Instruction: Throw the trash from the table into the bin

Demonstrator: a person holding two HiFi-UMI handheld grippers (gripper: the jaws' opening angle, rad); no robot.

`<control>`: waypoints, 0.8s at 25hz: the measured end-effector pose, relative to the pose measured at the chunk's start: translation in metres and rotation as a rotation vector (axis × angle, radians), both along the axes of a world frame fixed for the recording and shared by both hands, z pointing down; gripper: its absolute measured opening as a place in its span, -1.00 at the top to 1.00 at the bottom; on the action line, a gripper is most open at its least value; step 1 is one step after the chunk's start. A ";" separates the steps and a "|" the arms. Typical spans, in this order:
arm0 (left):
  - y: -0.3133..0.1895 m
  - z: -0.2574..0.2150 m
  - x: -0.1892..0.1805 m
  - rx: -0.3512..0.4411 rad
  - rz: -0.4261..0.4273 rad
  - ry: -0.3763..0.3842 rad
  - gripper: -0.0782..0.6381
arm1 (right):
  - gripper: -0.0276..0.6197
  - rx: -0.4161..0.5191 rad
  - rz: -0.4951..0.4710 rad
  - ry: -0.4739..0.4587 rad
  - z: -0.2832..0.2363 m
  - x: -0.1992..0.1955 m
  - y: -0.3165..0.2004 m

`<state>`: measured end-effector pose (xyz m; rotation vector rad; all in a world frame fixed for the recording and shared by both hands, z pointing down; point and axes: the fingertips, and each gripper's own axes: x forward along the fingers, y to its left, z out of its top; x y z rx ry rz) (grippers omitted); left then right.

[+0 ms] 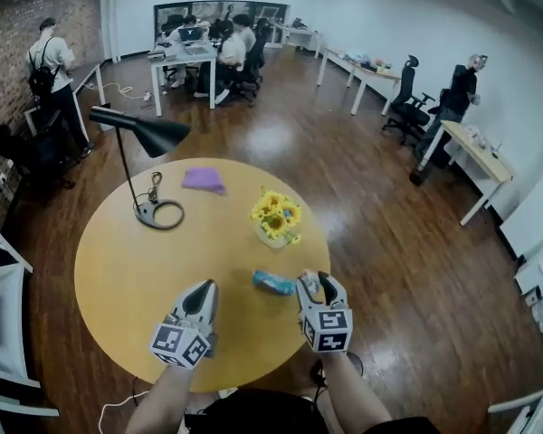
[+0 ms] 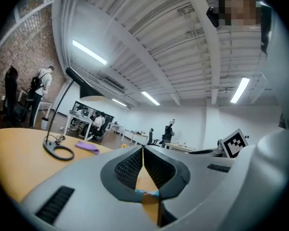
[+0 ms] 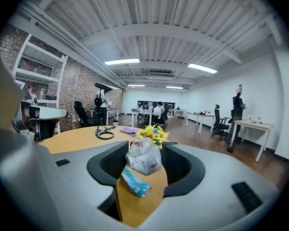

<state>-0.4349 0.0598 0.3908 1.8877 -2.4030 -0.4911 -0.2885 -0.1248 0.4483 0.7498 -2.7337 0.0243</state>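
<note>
Crumpled wrapper (image 3: 145, 160), in right tongs (image 3: 145, 147) — clamped

A: What kind of place is shown?
B: An open-plan office: white desks (image 1: 183, 59) with seated people (image 1: 229, 54), swivel chairs (image 1: 407, 107), brick wall (image 1: 14, 25), wood floor (image 1: 380, 242), strip ceiling lights (image 3: 123, 61).

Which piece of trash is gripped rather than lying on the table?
The crumpled white plastic bag, clamped between the jaws of the right gripper. The blue wrapper lies loose on the table.
</note>
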 end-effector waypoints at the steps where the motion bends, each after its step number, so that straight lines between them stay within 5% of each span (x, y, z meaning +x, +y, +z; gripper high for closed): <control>1: -0.014 -0.004 0.013 0.007 0.029 -0.006 0.77 | 0.22 0.005 0.036 0.003 -0.002 0.020 -0.011; 9: -0.110 -0.020 0.125 0.019 0.265 -0.022 0.77 | 0.22 0.023 0.286 -0.022 -0.018 0.179 -0.074; 20: -0.166 -0.023 0.238 0.014 0.386 -0.046 0.77 | 0.22 0.009 0.400 -0.070 -0.019 0.301 -0.106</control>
